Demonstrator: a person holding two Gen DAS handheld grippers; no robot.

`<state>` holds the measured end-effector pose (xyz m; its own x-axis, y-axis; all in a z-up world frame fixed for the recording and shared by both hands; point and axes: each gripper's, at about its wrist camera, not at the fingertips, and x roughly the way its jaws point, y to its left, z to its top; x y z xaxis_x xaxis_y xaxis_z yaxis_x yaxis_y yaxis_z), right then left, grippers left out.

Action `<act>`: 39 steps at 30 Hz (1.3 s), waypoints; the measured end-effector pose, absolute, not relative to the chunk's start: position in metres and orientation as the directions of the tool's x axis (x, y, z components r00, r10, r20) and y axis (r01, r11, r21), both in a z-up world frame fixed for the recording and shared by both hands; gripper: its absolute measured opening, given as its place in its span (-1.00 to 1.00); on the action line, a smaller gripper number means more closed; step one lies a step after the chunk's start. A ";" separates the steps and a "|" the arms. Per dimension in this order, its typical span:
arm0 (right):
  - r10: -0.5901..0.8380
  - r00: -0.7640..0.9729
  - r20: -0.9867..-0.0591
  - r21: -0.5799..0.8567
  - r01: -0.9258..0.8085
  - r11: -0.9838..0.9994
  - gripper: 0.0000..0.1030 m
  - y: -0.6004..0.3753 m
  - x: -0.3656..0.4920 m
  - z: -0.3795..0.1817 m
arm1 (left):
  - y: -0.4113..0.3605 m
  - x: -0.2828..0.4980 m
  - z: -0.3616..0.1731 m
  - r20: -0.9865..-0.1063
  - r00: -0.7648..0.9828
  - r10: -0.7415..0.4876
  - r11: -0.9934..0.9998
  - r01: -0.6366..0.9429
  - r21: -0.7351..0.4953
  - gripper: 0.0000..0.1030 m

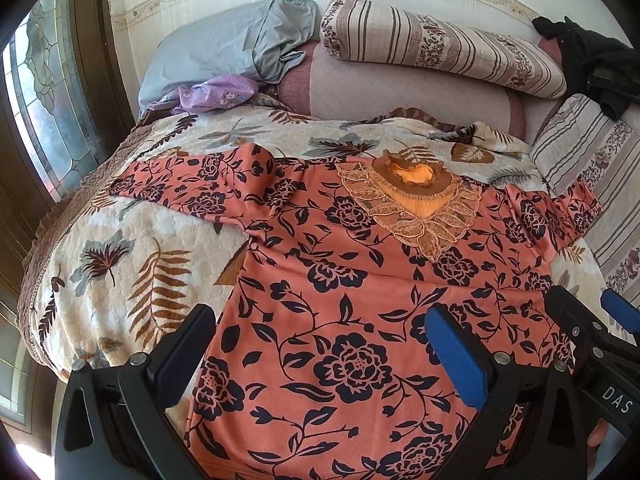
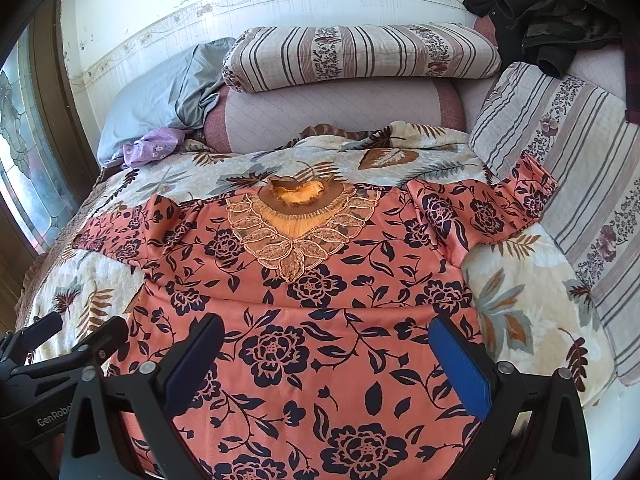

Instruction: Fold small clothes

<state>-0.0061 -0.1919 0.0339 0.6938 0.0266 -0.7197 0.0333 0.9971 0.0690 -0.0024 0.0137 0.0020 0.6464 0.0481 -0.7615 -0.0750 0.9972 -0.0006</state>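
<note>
Orange-pink fabric with dark navy flowers is filling the centre and lower half of both views: one blouse (image 1: pixel 344 280) is lying face up and spread flat on the leaf-patterned quilt (image 1: pixel 120 256), its lace-trimmed collar (image 1: pixel 412 196) pointing toward the upper middle of the frame. I am counting two sleeves, one reaching toward the left edge (image 1: pixel 188 184) and one bunching at the right edge against a striped cushion (image 1: pixel 560 216).

I am holding the left gripper (image 1: pixel 320 356) above the lower part of the blouse with its jaws spread wide and nothing between them; in its view the two fingers are sitting at the bottom left and bottom right. The right gripper (image 2: pixel 328 364) is hovering likewise, jaws gaping and empty, over the same stretch of cloth. Each tool is showing up at the edge of the other's camera.

Across the top of the frame I am seeing one grey pillow (image 2: pixel 160 96) at upper left, one small purple cloth (image 2: pixel 150 146) just below it, one striped bolster (image 2: pixel 360 56) at top centre, one striped cushion (image 2: pixel 568 168) at right, and one heap of dark clothing (image 2: pixel 548 28) in the upper right corner.
</note>
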 end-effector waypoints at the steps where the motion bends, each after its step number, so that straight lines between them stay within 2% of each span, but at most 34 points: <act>1: 0.026 0.693 -0.720 0.068 0.033 0.997 1.00 -0.192 -0.006 0.033 | 0.014 -0.002 0.002 -0.762 0.646 0.049 0.997 -0.075 0.000 1.00; 26: 0.049 0.679 -0.732 0.083 0.018 0.996 1.00 -0.190 -0.006 0.027 | 0.011 0.000 -0.004 -0.763 0.645 0.046 0.998 -0.062 0.008 1.00; 32: 0.241 0.617 -0.749 0.264 -0.057 0.963 1.00 -0.218 -0.007 -0.008 | 0.021 0.019 -0.049 -0.815 0.568 0.116 0.993 -0.083 0.084 1.00; 39: 0.267 0.645 -0.716 0.454 0.140 0.880 0.98 -0.325 -0.004 -0.039 | 0.009 0.047 -0.078 -0.840 0.518 0.163 0.986 -0.057 0.156 1.00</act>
<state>-0.0037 -0.3252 -0.0393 0.6453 0.2671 -0.7157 0.1396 0.8798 0.4543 0.0475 0.0094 -0.0776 0.5181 0.1626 -0.8397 -0.0566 0.9861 0.1560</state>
